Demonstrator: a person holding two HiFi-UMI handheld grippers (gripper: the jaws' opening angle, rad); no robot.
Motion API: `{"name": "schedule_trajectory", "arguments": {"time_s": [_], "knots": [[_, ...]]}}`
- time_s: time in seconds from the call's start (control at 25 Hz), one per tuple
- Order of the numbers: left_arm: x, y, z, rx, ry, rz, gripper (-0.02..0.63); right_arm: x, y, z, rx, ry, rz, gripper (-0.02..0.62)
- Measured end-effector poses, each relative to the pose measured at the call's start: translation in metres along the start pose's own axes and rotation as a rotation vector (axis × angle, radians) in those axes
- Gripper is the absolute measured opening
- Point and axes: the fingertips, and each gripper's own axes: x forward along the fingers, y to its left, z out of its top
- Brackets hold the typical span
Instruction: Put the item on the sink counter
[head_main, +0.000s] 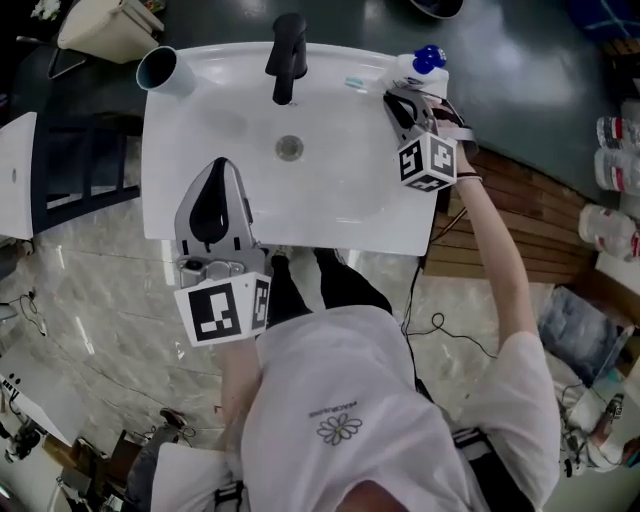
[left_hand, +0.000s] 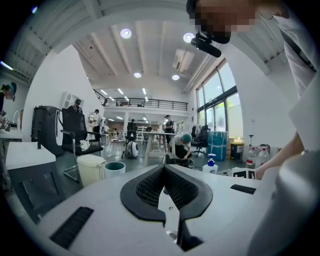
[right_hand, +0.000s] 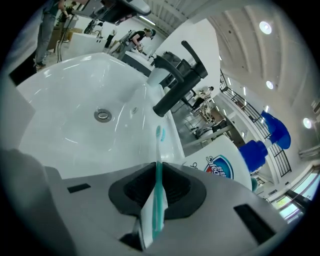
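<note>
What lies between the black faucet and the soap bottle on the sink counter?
In the head view, the teal toothbrush, gripped by the right tongs, lies there.

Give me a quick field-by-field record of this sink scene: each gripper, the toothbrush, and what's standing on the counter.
right gripper: shut on the toothbrush, at the sink's rear right corner
toothbrush: teal, bristle end pointing past the jaws toward the faucet
left gripper: shut, nothing in it, over the sink's front left
sink: white, basin bare
faucet: black, rear centre
cup: rear left corner
soap bottle: blue pump, rear right
status: toothbrush not yet released
</note>
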Motion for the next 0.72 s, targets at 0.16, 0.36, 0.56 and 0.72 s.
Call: {"name": "schedule_trajectory", "arguments": {"time_s": [0.16,0.36,0.56,0.72], "knots": [[-0.005,-0.001,-0.008,-0.020,0.013,0.009,0.015,0.002,0.005,-0.003,0.020,0.027,0.005,0.037],[-0.009,0.000,-0.010,-0.025,0.012,0.019,0.015,0.004,0.001,-0.006,0.070,0.055,-0.031,0.037],[-0.011,0.001,-0.011,-0.027,0.011,0.021,0.016,0.005,0.002,-0.006,0.056,0.074,-0.025,0.038],[-0.015,0.002,-0.012,-0.026,0.008,0.018,0.015,0.004,0.003,-0.004,0.074,0.083,-0.005,0.038]]}}
